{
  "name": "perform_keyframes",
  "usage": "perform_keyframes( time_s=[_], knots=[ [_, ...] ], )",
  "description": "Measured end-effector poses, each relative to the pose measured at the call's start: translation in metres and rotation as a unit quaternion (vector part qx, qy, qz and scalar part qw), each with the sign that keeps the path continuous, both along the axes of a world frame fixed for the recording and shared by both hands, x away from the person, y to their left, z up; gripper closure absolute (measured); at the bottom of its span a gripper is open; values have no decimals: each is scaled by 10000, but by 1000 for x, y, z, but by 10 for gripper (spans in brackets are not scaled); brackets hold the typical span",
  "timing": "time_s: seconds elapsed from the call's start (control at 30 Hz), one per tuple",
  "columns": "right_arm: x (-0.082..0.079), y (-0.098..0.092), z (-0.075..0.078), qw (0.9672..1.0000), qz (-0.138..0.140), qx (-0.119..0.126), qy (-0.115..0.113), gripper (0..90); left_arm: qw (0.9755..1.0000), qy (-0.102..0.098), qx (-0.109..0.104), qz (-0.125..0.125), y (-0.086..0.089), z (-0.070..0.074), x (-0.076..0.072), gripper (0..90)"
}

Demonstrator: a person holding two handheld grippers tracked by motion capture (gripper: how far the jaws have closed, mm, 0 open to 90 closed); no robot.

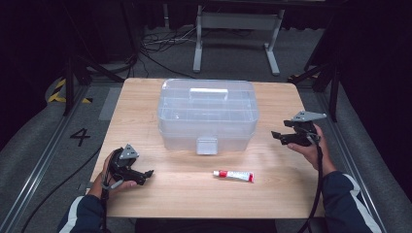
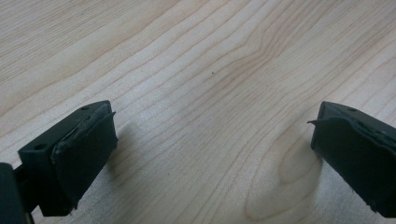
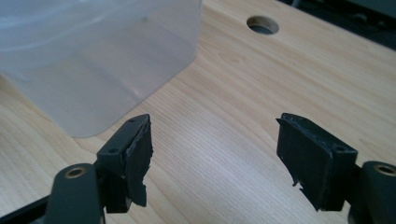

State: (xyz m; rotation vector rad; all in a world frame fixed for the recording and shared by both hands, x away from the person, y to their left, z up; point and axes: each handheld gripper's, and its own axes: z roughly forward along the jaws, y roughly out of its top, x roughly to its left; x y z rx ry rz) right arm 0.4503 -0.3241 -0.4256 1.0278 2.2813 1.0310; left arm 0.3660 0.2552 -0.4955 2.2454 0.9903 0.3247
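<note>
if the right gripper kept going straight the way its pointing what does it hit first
Probably the clear plastic box: the right gripper, jaws open and empty, aims toward its near corner over bare table. Depth is unclear, so it might slip past.

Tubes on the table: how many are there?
1. The red-and-white tube lies flat near the table's front edge, in front of the clear plastic box; its frosted walls could hide more.

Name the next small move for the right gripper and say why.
Probably ease the right gripper toward the near end of the clear plastic box. Its jaws stand open with nothing between them, aimed at the box's end wall, apart from it. The lid looks closed, and the tube lies untouched on the table.
</note>
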Motion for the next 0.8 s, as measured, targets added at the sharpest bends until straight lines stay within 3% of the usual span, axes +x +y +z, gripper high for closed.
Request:
perform_keyframes(
  time_s=[0.1, 0.5, 0.67, 0.8],
  knots=[
    [-3, 5, 6, 10000, 87, 22, -12, 271, 10000, 1, -1, 0, 0, 0, 0, 6],
    [-12, 17, 30, 9983, 379, 132, -432, 302, 10000, 15, -11, 30, 0, 0, 0, 6],
    [-13, 19, 54, 9966, 398, 335, -646, 313, 10000, -7, 19, 57, 0, 0, -1, 6],
    [-9, 24, 74, 9952, 438, 325, -812, 322, 10000, -3, 23, 89, -1, 0, -1, 6]
  ],
)
